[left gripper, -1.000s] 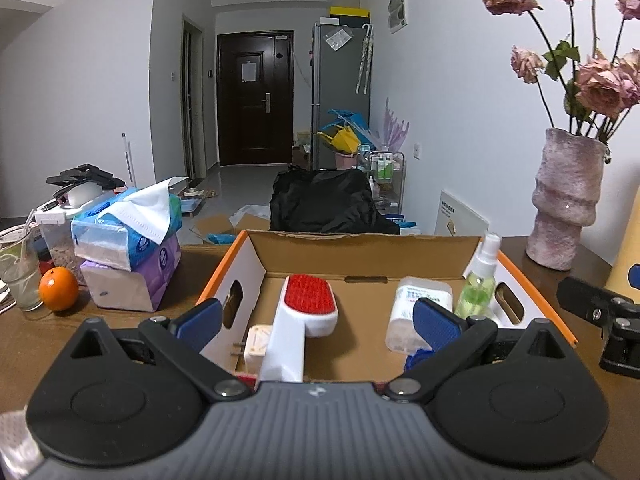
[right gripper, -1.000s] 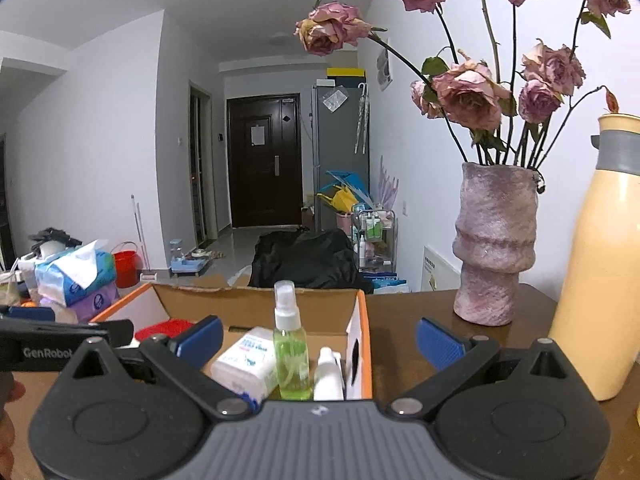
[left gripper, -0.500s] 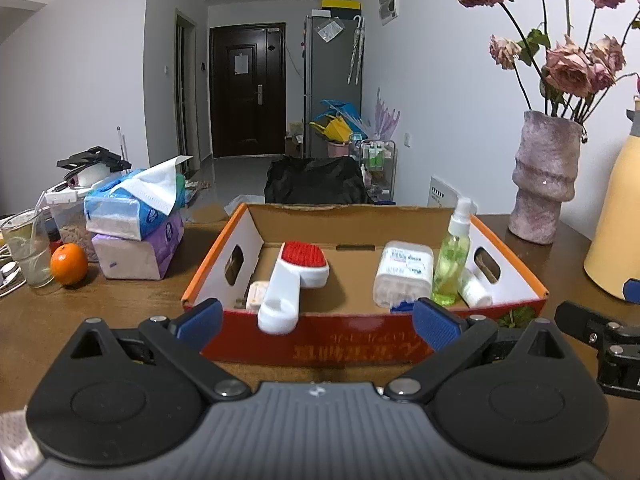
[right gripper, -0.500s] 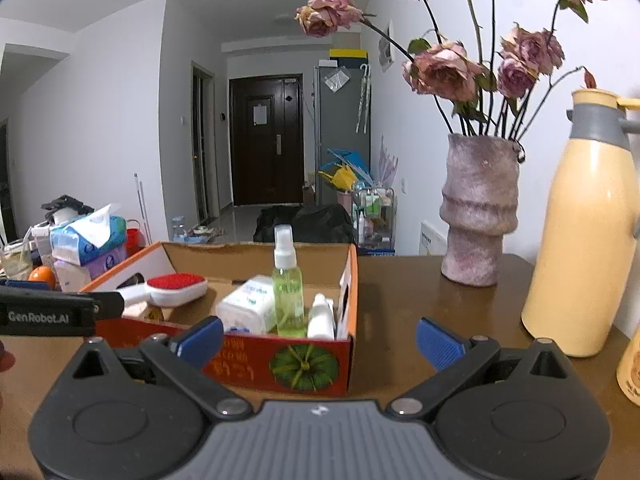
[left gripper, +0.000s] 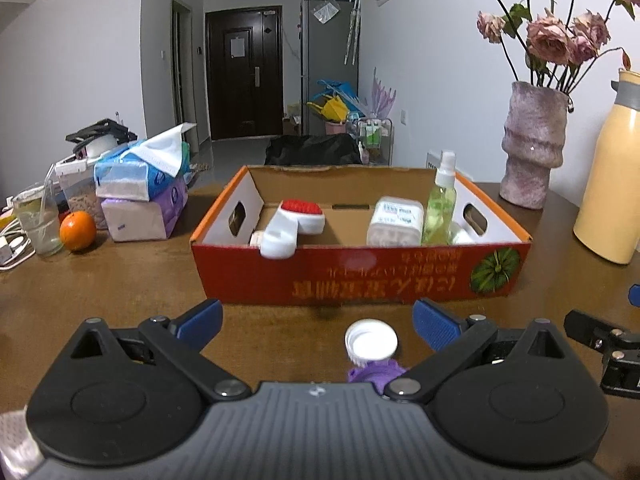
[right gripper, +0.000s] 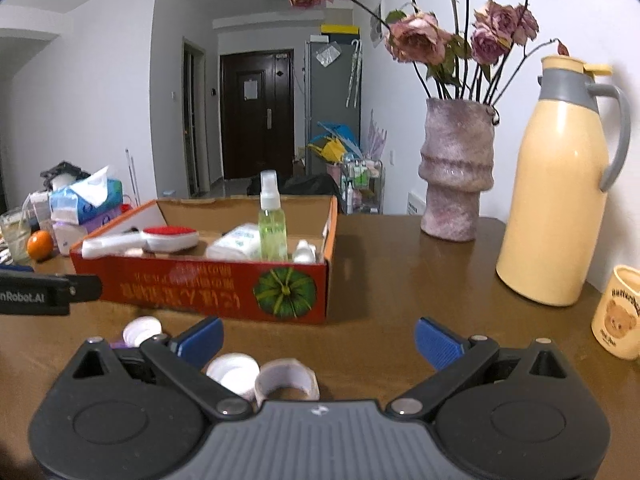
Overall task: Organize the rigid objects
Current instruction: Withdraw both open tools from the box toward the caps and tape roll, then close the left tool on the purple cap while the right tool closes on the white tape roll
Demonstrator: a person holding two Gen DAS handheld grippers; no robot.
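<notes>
Both grippers sit low over the brown wooden desk (left gripper: 120,280), and the left gripper (left gripper: 316,318) has its blue-padded jaws wide apart with nothing between them. Same for the right gripper (right gripper: 318,334): jaws apart, empty. Ahead stands the red cardboard box with orange rim (left gripper: 360,276), open on top. Inside, at the left, a white-handled lint brush with a red pad (left gripper: 296,222), its handle poking over the near wall; to the right a white rectangular plastic container (left gripper: 394,222), then an upright green spray bottle with a clear cap (left gripper: 440,204). The right wrist view also picks out a small white bottle (right gripper: 304,250) just right of the spray bottle, barely visible from the left.

On the near side of the box, on the desk, a purple bottle with a white ribbed cap (left gripper: 371,344) lies just in front of the left gripper, its body mostly hidden by the gripper housing. The right wrist view alone shows a second white cap (right gripper: 232,374) and a roll of clear tape (right gripper: 286,382) close to the right gripper, both cut off below.

Left of the box: stacked tissue packs (left gripper: 140,192), an orange (left gripper: 78,230), a clear plastic cup with a straw (left gripper: 38,224). Right: a pink textured vase of dried roses (right gripper: 456,168), a tall cream thermos jug with grey handle (right gripper: 560,184), and a cream bear-print mug (right gripper: 618,316), seen only from the right.
</notes>
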